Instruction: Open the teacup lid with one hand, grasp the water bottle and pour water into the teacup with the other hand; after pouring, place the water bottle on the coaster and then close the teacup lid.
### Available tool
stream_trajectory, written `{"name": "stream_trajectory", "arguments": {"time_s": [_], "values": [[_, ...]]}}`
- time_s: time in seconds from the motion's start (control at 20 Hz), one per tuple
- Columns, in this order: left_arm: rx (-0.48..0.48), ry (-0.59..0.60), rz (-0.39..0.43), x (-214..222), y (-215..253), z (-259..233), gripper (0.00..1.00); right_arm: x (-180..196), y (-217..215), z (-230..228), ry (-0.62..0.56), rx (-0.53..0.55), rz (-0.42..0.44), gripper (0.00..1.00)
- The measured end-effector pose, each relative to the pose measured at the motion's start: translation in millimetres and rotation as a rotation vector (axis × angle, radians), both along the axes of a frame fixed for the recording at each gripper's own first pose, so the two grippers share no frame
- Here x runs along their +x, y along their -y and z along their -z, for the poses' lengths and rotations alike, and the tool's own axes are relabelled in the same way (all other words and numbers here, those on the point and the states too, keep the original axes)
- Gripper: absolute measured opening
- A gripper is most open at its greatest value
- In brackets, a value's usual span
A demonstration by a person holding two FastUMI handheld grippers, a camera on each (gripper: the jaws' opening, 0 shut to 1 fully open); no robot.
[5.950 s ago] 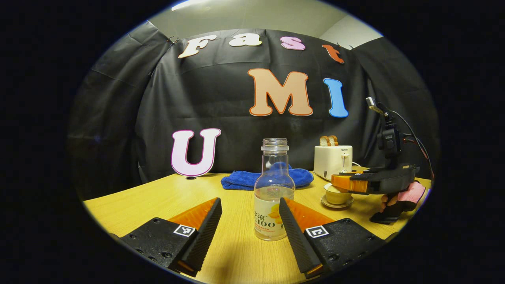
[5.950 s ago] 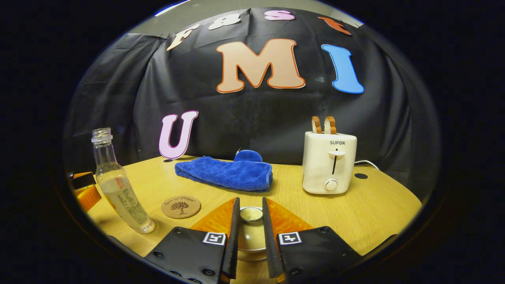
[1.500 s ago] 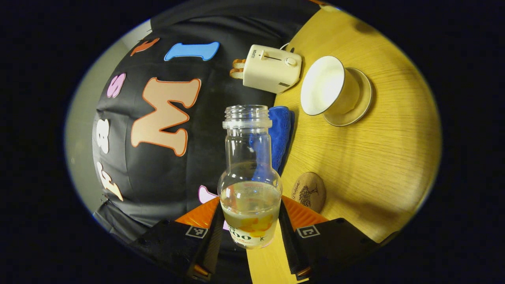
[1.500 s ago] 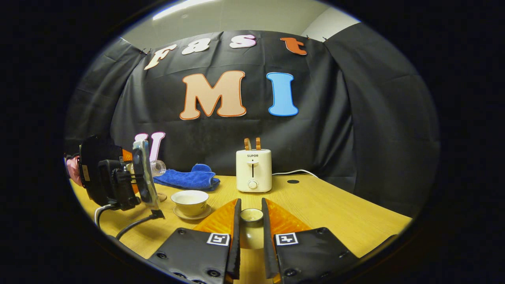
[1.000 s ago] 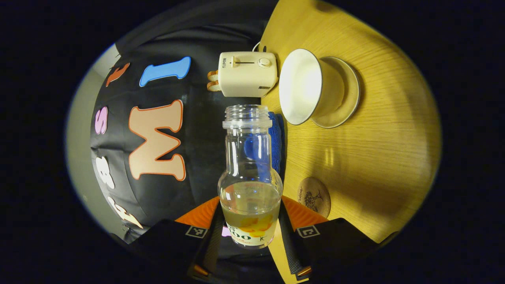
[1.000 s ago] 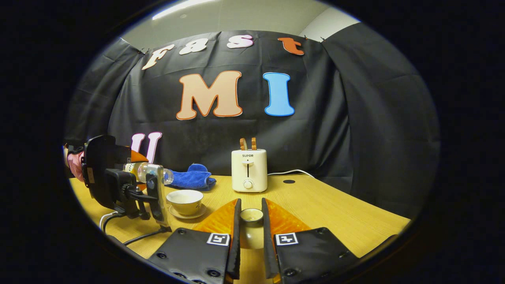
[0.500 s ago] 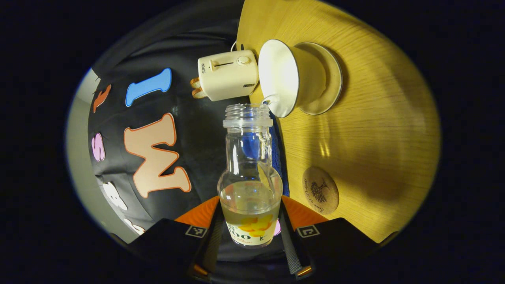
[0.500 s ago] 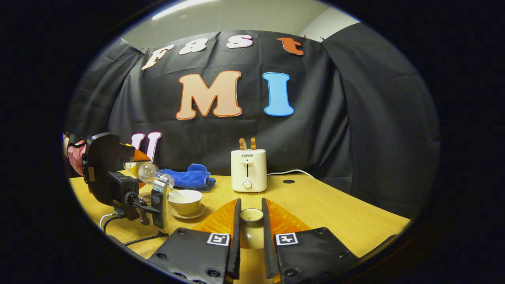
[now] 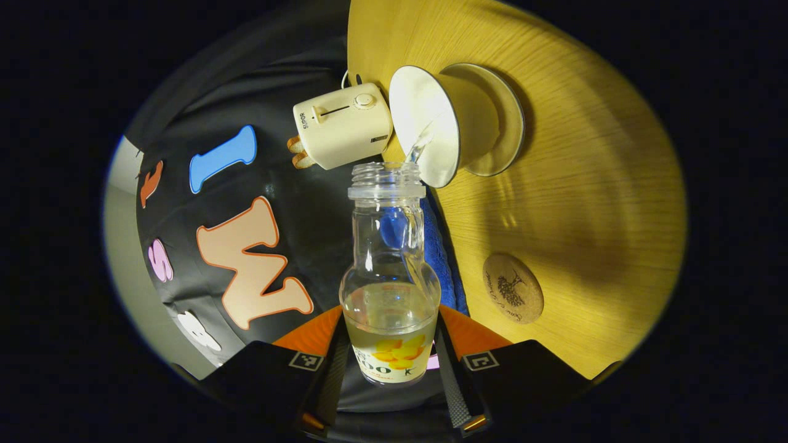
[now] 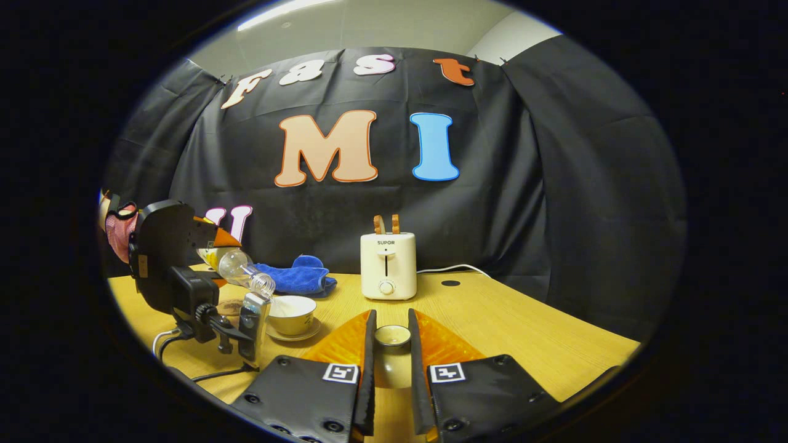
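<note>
"SUPOR" on the toaster (image 10: 388, 266), partial digits "00" on the water bottle (image 9: 390, 289)

Each gripper has a black body with round screws near its lower edge, a small square black-and-white marker on each side, and ribbed inner faces on its fingers. In the right gripper view, the left gripper (image 10: 212, 246) carries a black camera mount (image 10: 203, 307) with cables (image 10: 178, 344) trailing, and a pink sleeve (image 10: 115, 229) sits behind it.

One water bottle (image 9: 389, 289) — one teacup (image 9: 452, 120) on one saucer (image 9: 506, 132), one lid (image 10: 392, 336), one coaster (image 9: 513, 288), one toaster (image 9: 341, 125), one blue cloth (image 10: 295, 277) — all near the teacup.
</note>
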State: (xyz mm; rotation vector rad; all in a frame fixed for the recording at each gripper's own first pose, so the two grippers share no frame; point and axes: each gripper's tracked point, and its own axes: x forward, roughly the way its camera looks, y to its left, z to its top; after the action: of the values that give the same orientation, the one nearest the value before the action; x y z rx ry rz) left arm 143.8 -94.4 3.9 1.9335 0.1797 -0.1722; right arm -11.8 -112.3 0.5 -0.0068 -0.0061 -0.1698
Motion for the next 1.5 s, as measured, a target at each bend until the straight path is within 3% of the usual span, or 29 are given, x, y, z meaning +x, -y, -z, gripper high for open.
{"name": "stream_trajectory", "arguments": {"time_s": [0.6,0.9,1.2,1.3,1.5], "values": [[0.197,0.051,0.06,1.4,9.7,-39.1,0.66,-0.1,0.3,0.2,-0.001,-0.001,0.0,0.28],[0.172,0.058,0.074,1.2,15.2,-42.1,0.66,0.3,1.5,0.0,0.0,-0.001,0.006,0.27],[-0.143,0.02,0.038,-2.8,4.7,-15.9,0.66,1.0,0.0,-0.2,0.0,-0.001,-0.005,0.28],[-0.311,0.014,0.025,-5.2,2.7,-11.6,0.66,0.9,0.0,0.6,0.0,0.0,-0.006,0.28],[-0.745,-0.033,-0.055,-12.5,1.0,1.4,0.65,1.1,-0.4,-0.6,0.0,-0.001,-0.008,0.28]]}}
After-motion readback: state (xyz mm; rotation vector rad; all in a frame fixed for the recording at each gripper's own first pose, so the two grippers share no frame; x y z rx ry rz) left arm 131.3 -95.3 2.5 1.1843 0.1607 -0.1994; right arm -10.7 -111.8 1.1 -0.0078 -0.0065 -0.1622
